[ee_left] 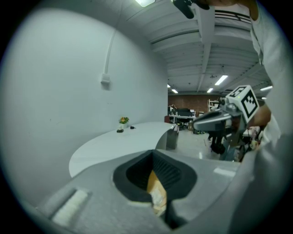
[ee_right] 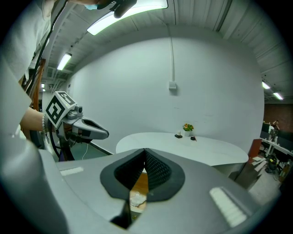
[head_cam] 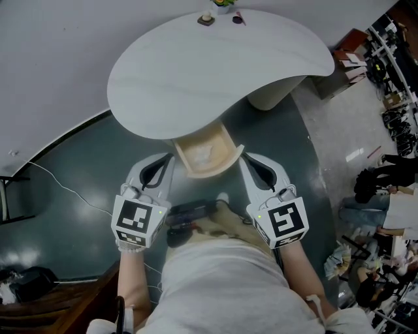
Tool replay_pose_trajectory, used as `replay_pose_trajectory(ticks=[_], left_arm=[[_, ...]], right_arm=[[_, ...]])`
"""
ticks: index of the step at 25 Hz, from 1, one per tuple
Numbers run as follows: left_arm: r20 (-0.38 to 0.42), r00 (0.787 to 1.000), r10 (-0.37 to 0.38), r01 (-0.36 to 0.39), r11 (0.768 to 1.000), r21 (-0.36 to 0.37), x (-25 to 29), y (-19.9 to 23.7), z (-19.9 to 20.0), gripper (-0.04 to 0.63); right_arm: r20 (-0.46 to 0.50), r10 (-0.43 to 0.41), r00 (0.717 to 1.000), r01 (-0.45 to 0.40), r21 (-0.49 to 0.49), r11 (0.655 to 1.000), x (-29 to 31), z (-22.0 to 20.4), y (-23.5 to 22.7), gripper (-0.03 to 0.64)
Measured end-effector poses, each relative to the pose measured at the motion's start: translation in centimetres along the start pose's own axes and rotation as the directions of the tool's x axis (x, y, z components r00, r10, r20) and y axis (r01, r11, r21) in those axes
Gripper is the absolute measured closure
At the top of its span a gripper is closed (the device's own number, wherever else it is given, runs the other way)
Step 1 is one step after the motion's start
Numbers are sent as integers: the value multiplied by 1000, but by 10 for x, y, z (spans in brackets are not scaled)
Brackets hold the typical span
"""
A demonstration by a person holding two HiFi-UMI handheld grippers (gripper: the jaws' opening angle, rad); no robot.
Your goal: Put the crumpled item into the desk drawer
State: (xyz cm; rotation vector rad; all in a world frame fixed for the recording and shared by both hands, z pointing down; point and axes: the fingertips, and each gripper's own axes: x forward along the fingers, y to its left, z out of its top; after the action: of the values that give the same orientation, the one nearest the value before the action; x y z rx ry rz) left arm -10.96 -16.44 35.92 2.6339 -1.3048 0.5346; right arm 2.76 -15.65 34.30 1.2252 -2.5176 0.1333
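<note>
Under the white curved desk (head_cam: 196, 72) a light wooden drawer (head_cam: 225, 149) stands pulled out toward me. A white crumpled item (head_cam: 204, 154) lies inside it. My left gripper (head_cam: 171, 158) is shut and empty, its tip at the drawer's left front corner. The right gripper (head_cam: 242, 156) is likewise shut and empty at the drawer's right front corner. In the left gripper view the closed jaws (ee_left: 153, 153) frame the crumpled item (ee_left: 159, 196) below them. From the right gripper (ee_right: 145, 151) the crumpled item (ee_right: 136, 199) shows on the drawer's floor (ee_right: 139, 183).
A small flower pot (head_cam: 222, 3) and two small dark objects (head_cam: 206, 20) sit at the desk's far edge. The desk's pedestal (head_cam: 271, 96) stands right of the drawer. A cable (head_cam: 65, 189) crosses the dark floor at left. Cluttered shelves (head_cam: 392, 98) line the right side.
</note>
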Motion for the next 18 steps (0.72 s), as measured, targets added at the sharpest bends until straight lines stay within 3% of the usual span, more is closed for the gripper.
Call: replay_pose_trajectory(ticks=[18], left_arm=[[5,1000,-16,16,1000,18,1,-12,1,598]], right_arm=[[-15,-18,1000,18,-2,1000,-10,-9,-2,612]])
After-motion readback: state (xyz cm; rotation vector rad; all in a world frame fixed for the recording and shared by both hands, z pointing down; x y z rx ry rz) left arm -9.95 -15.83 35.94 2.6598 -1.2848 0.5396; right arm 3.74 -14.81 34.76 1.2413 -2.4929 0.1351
